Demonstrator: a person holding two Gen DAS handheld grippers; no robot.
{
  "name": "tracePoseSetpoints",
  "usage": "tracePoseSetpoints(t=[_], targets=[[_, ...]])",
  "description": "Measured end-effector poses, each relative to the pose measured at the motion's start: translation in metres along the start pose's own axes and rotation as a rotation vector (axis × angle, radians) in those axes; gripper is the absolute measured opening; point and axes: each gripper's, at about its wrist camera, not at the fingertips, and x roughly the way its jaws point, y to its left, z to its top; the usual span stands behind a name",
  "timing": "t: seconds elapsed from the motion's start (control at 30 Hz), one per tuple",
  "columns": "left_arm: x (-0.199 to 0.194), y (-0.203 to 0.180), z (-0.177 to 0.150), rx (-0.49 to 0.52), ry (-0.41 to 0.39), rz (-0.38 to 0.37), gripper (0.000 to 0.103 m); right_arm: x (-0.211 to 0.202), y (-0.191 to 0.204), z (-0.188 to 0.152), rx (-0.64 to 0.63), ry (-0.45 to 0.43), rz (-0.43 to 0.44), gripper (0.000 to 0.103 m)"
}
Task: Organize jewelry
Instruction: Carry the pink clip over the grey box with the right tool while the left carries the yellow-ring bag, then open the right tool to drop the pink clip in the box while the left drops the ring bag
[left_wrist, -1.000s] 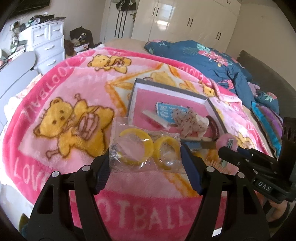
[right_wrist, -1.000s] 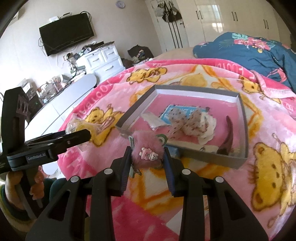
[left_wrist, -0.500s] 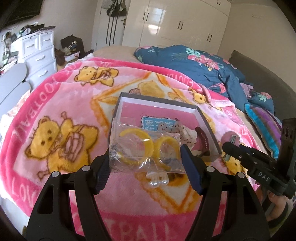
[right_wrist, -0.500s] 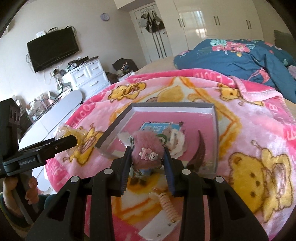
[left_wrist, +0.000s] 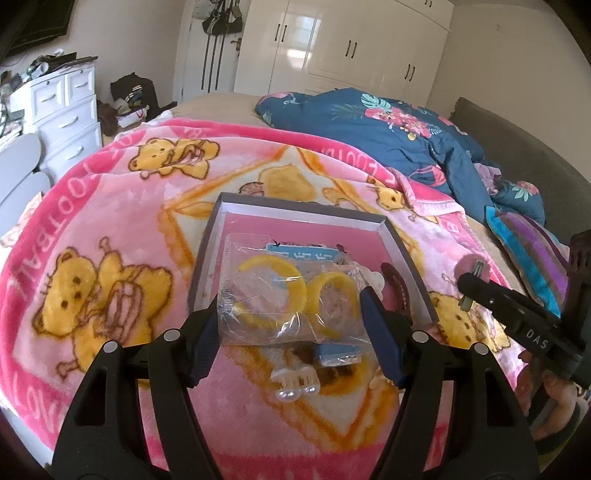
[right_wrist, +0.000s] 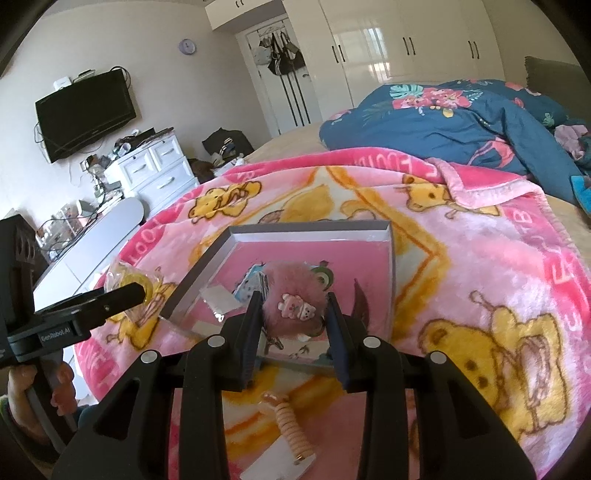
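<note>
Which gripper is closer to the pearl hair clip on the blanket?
Left. The left hand-held gripper hangs right above the pearl hair clip; the right hand-held gripper is off to the side.

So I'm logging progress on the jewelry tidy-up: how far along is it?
Partway. Done: several pieces already lie in the grey tray. In hand: the left hand-held gripper holds a clear bag of yellow hoops, and the right hand-held gripper holds a pink fluffy clip, both near the tray. Left: a pearl clip and a beige spiral piece on the blanket.
</note>
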Motion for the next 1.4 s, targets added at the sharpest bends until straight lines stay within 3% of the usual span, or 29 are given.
tracePoseSetpoints(t=[0.7, 1.13, 1.4], targets=[[0.039, 0.004, 0.009, -0.011, 0.036, 0.024, 0.062, 0.013, -0.028, 0.018, 0.033, -0.025, -0.06, 0.032], [0.076, 0.03, 0.01, -0.066, 0.076, 0.073, 0.063, 0.048, -0.043, 0.012, 0.059, 0.038, -0.094, 0.032], [0.086, 0.042, 0.009, -0.093, 0.087, 0.09, 0.063, 0.075, -0.03, 0.002, 0.029, 0.103, -0.071, 0.032]])
